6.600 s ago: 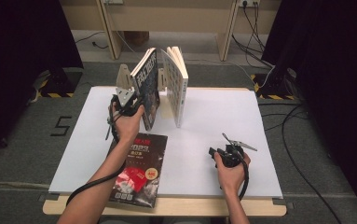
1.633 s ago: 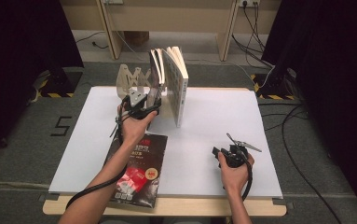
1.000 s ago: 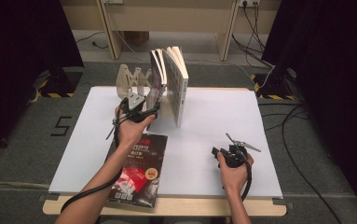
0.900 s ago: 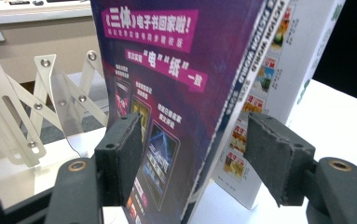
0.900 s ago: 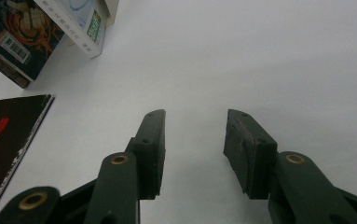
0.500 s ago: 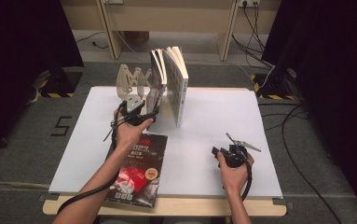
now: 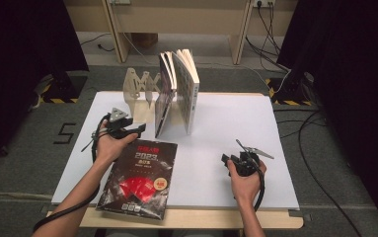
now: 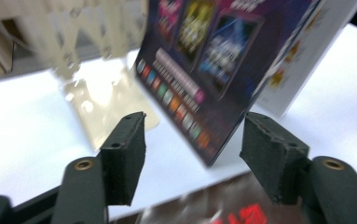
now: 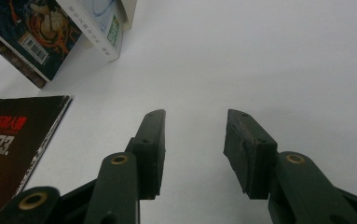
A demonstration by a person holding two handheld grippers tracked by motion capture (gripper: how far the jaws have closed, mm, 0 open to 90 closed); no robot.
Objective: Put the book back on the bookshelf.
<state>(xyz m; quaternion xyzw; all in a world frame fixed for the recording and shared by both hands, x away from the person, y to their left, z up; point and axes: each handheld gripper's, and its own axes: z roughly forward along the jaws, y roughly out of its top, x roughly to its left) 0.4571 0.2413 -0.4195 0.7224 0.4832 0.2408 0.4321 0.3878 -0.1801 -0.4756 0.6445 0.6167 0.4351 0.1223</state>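
Two books stand on the white table (image 7: 236,118). A dark-covered one (image 7: 163,98) leans against a white-covered one (image 7: 189,91). A black magazine (image 7: 139,177) lies flat at the front left. My left gripper (image 7: 136,129) hovers just beyond the magazine's far left corner, pointing at the dark book (image 8: 213,60). My left gripper (image 8: 192,154) is open with nothing between its pads, and its jaws have just been closing a little. My right gripper (image 7: 227,159) rests at the front right. In its own view my right gripper (image 9: 195,144) is open over bare table.
A cream zigzag rack (image 7: 137,89) stands at the table's back left, behind the books; it appears blurred in the left gripper view (image 8: 87,93). Dark curtains flank the table. Cables lie on the floor at the right.
My left gripper has drawn back from the standing dark book, leftward and toward the person, sinking slightly. The book stays standing. The right gripper has not moved.
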